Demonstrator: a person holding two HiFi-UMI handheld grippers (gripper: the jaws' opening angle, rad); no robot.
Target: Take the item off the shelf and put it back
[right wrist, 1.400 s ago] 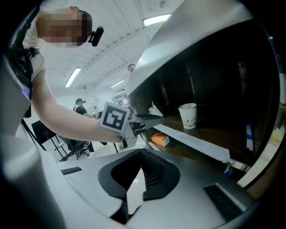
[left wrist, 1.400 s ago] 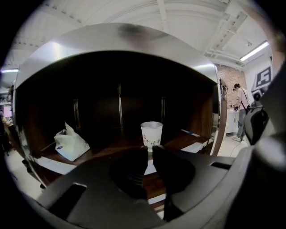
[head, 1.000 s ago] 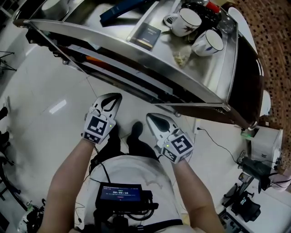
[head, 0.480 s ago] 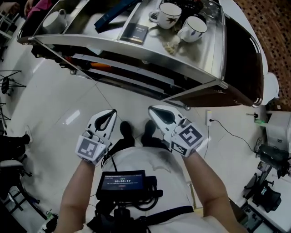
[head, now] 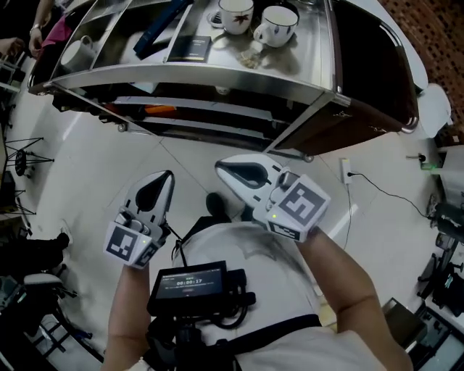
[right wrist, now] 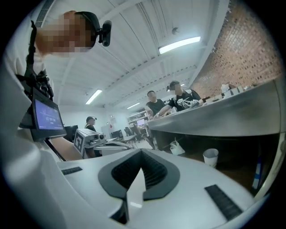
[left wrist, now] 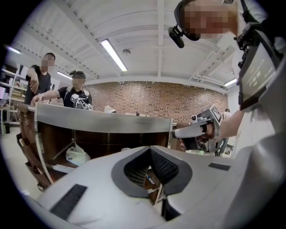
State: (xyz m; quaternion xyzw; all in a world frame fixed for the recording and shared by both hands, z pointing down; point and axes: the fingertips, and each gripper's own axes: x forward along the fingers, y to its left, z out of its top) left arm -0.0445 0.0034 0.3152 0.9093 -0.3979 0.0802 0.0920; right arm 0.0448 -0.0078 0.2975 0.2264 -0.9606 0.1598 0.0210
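The steel shelf cart [head: 319, 94] fills the top of the head view. Its top tray holds two white cups [head: 237, 14], a dark flat box [head: 191, 48] and a blue item [head: 156, 30]. An orange thing [head: 161, 110] lies on a lower shelf. My left gripper [head: 156, 190] hangs over the floor below the cart, shut and empty. My right gripper [head: 235, 170] is also shut and empty, and points at the cart's lower shelves from a short way off. In the left gripper view, my left gripper [left wrist: 152, 172] faces the cart's rim [left wrist: 103, 123]. The right gripper view shows my right gripper [right wrist: 140, 172] before a lower shelf with a white cup [right wrist: 210, 156].
Two people [left wrist: 78, 94] stand behind the cart at its far side. A tripod [head: 25, 156] and dark gear [head: 29, 253] stand at the left. More equipment [head: 446, 224] and a floor cable [head: 377, 188] are at the right. The floor is white tile.
The cart has slid up in the head view as I drew back from it. My left gripper dropped down and left. My right gripper came up larger toward the camera. Both stayed shut.
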